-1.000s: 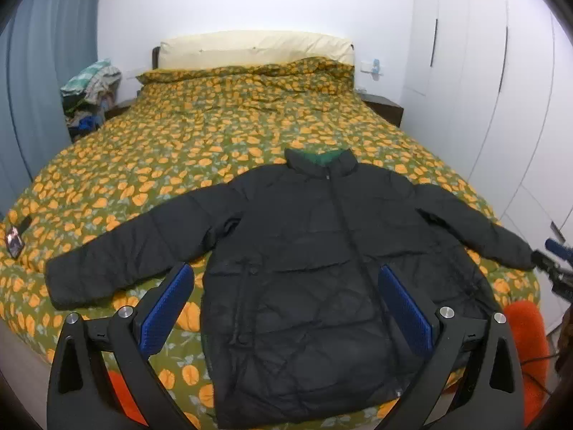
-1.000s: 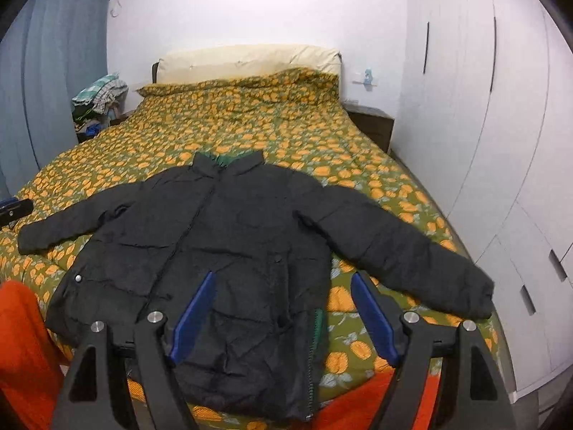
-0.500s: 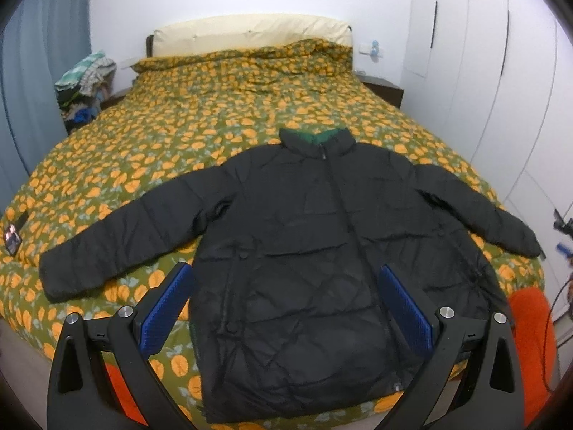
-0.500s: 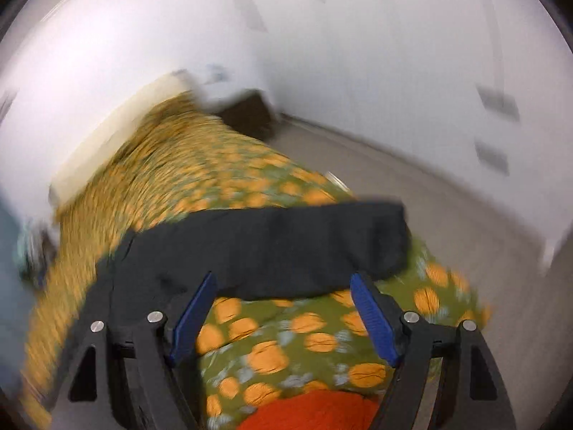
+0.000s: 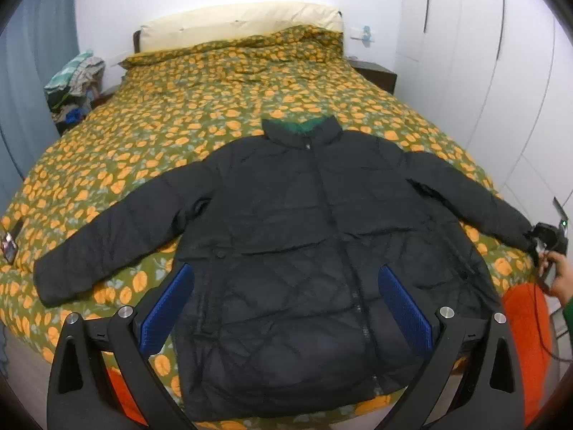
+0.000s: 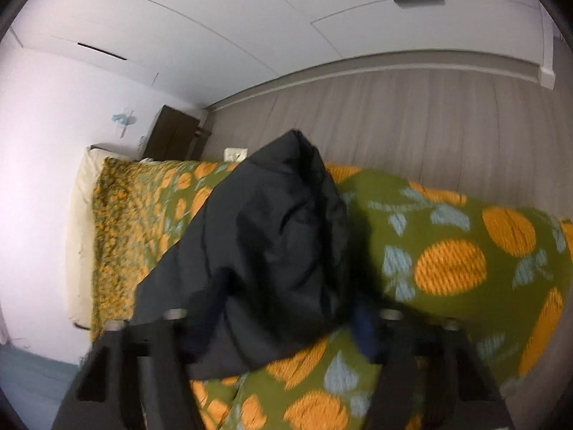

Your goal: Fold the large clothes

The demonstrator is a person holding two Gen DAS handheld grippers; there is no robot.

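Observation:
A black quilted jacket [image 5: 308, 236] with a green collar lining lies flat, front up and sleeves spread, on the bed. My left gripper [image 5: 286, 308] is open and empty, held above the jacket's hem. My right gripper [image 5: 546, 240] shows in the left wrist view at the jacket's right cuff. In the right wrist view that sleeve end [image 6: 272, 251] fills the space between the right gripper's [image 6: 279, 322] fingers; the view is blurred, and I cannot tell whether the jaws have closed on it.
The bed has an orange-and-green patterned cover [image 5: 200, 107] and a cream pillow [image 5: 236, 25]. White wardrobes [image 5: 501, 71] line the right side. A clothes pile [image 5: 71, 86] sits far left. A phone [image 5: 9, 247] lies at the bed's left edge.
My right gripper swung right to the jacket's right cuff and turned sideways; the sleeve end now sits between its fingers. My left gripper rose slightly and stays open.

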